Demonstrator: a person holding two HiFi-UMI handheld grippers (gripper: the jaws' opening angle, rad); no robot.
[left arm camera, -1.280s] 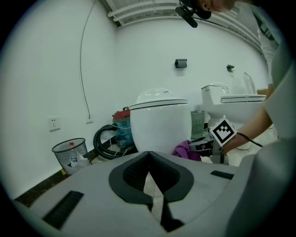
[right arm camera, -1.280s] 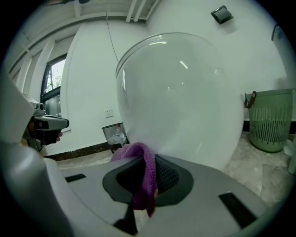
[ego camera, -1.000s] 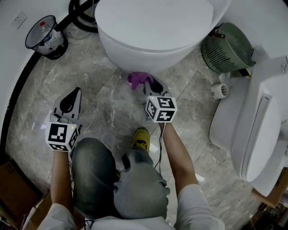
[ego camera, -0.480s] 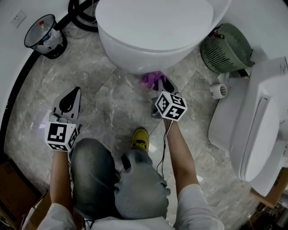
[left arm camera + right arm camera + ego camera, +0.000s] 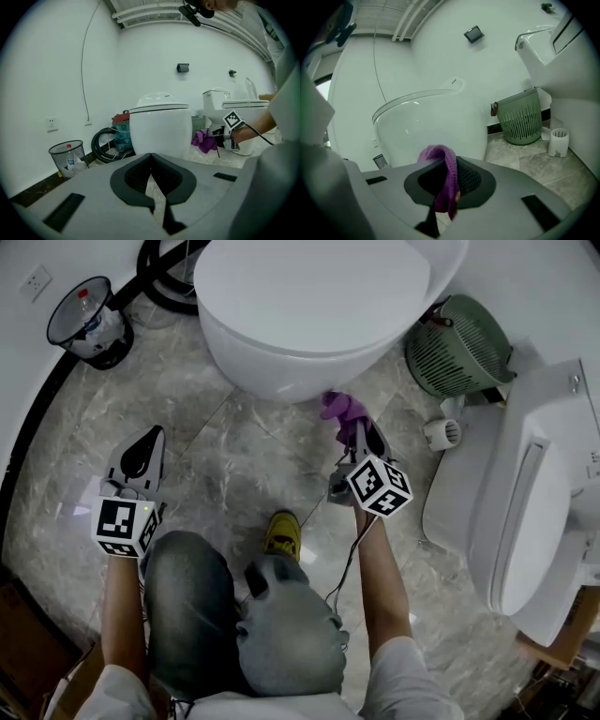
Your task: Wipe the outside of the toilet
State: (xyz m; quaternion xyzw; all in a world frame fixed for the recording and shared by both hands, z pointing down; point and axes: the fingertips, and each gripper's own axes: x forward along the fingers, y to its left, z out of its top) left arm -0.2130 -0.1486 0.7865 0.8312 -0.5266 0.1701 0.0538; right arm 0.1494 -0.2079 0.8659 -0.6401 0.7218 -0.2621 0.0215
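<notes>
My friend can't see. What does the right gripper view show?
The right gripper pinches a purple cloth between its jaws, close to a white toilet. A green basket stands on the stone floor at the right.

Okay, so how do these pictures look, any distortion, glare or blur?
Head view: even light, sharp, faint sheen on the grey marble floor. Left gripper view: strong fisheye, black corners, the white oval toilet crisp. Right gripper view: same fisheye, tilted; the purple knitted cloth slightly soft up close.

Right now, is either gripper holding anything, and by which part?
The right gripper pinches the purple cloth by a fold; the left gripper is shut on nothing.
</notes>
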